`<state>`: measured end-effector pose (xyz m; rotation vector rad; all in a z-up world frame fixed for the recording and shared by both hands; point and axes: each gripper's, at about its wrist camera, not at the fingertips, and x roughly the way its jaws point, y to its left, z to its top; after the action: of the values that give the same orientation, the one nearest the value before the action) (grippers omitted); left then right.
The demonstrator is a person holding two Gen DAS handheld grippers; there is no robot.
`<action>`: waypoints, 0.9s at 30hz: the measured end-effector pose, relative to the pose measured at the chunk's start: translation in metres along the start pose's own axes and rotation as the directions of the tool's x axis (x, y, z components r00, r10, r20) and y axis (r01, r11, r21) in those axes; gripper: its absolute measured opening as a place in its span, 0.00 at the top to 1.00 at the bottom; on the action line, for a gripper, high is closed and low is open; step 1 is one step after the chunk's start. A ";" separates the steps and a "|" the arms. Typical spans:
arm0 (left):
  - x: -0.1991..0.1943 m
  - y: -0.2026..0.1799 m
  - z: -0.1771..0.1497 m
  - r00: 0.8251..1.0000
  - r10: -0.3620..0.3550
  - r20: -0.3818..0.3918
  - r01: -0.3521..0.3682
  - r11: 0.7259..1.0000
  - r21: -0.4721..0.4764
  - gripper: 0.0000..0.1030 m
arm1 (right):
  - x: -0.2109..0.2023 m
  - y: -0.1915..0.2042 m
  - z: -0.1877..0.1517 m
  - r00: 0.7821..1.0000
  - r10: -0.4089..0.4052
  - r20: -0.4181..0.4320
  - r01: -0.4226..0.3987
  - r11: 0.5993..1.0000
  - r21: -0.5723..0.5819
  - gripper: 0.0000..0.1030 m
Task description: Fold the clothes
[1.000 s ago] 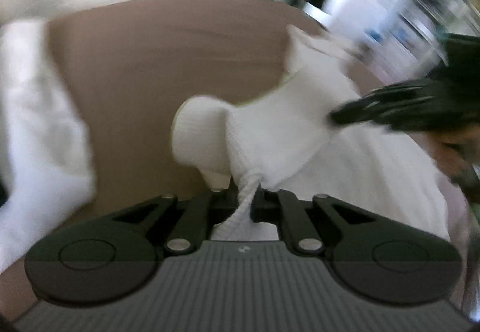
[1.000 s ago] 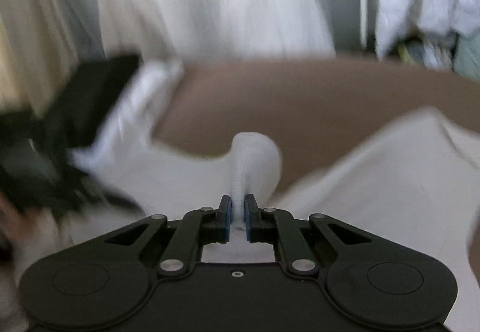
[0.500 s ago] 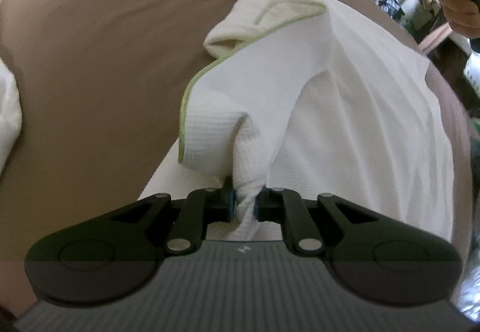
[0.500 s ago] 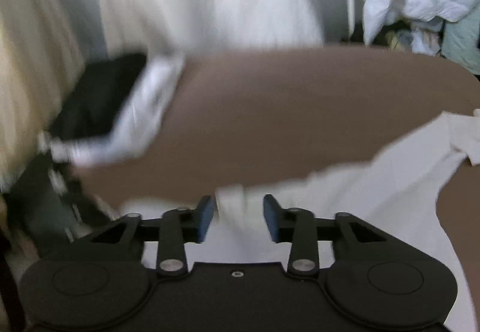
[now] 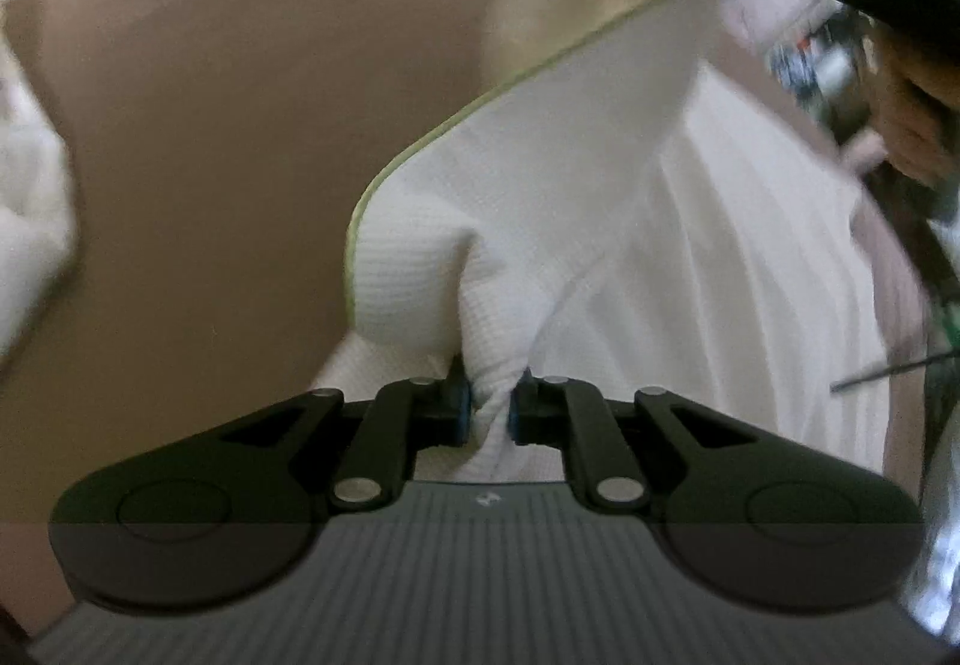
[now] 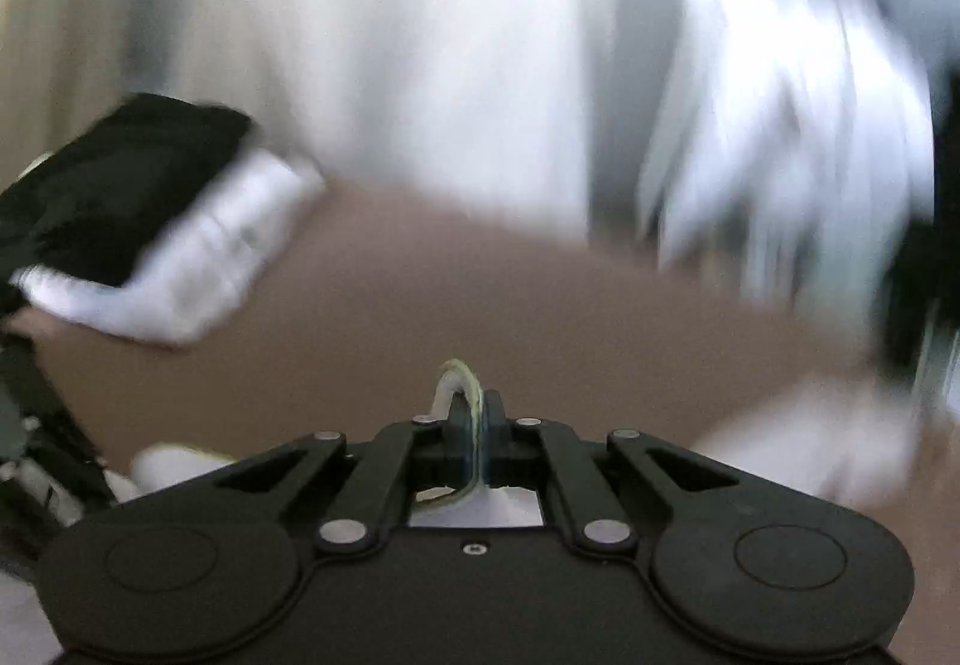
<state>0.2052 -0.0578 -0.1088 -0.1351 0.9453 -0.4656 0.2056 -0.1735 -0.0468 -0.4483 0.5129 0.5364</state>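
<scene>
My left gripper (image 5: pixel 491 407) has its jaws pinched narrow on a bunched wad of a white waffle-knit garment (image 5: pixel 600 221) with a thin green trim (image 5: pixel 480 104). My right gripper (image 6: pixel 474 425) is clamped nearly closed on a thin strip of that same green-edged cloth.

The garment hangs and drapes between my two grips, over a brown surface (image 5: pixel 210 155). It is not a flat, finished fold: it is gathered and creased. I judge a fold is under way, but how many folds it already holds I cannot tell.

Left of the garment the brown surface is bare and roomy. At that surface's far left corner sits a stack of white and black cloth (image 6: pixel 150 221). Beyond the surface hangs pale fabric (image 6: pixel 420 35), badly blurred. Right of the garment, a hand (image 5: pixel 912 137) is close.
</scene>
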 end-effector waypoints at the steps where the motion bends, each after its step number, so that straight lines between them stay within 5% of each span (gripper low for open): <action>1: -0.003 0.005 0.003 0.999 0.012 0.030 -0.011 1.000 -0.014 0.90 | -0.002 0.008 0.014 1.000 -0.001 0.020 0.002 0.998 -0.069 0.96; 7: -0.020 0.033 0.019 0.976 0.093 0.195 -0.074 0.992 -0.103 0.93 | 0.046 -0.012 0.056 0.999 -0.052 0.014 0.053 0.983 -0.177 0.97; 9: -0.009 0.041 0.016 0.975 0.139 0.171 -0.114 0.982 -0.149 0.93 | 0.083 -0.023 0.062 0.997 -0.069 -0.040 0.061 0.985 -0.158 0.97; 13: 0.014 0.058 0.011 0.967 0.227 0.117 -0.195 0.952 -0.238 0.93 | 0.156 -0.038 0.061 0.978 -0.006 -0.208 0.021 0.997 0.069 0.93; 15: 0.026 0.066 0.009 0.959 0.269 0.087 -0.235 0.931 -0.280 0.93 | 0.174 -0.042 0.054 0.971 0.059 -0.231 -0.005 0.975 0.224 0.81; 20: 0.037 0.070 0.012 0.943 0.322 0.088 -0.279 0.905 -0.321 0.92 | 0.130 -0.084 0.010 0.983 0.178 -0.051 -0.112 0.794 0.597 0.55; 24: 0.035 0.069 0.013 0.926 0.361 0.110 -0.304 0.887 -0.348 0.92 | 0.067 -0.146 -0.044 0.979 0.162 0.125 -0.197 0.584 0.788 0.43; 27: 0.024 0.073 0.016 0.924 0.353 0.147 -0.278 0.885 -0.374 0.92 | 0.030 -0.171 -0.065 0.988 0.069 0.135 -0.151 0.550 0.821 0.38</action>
<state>0.2538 -0.0042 -0.1403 -0.3382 0.8126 0.0264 0.3050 -0.3286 -0.0695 0.5439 0.6527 0.3692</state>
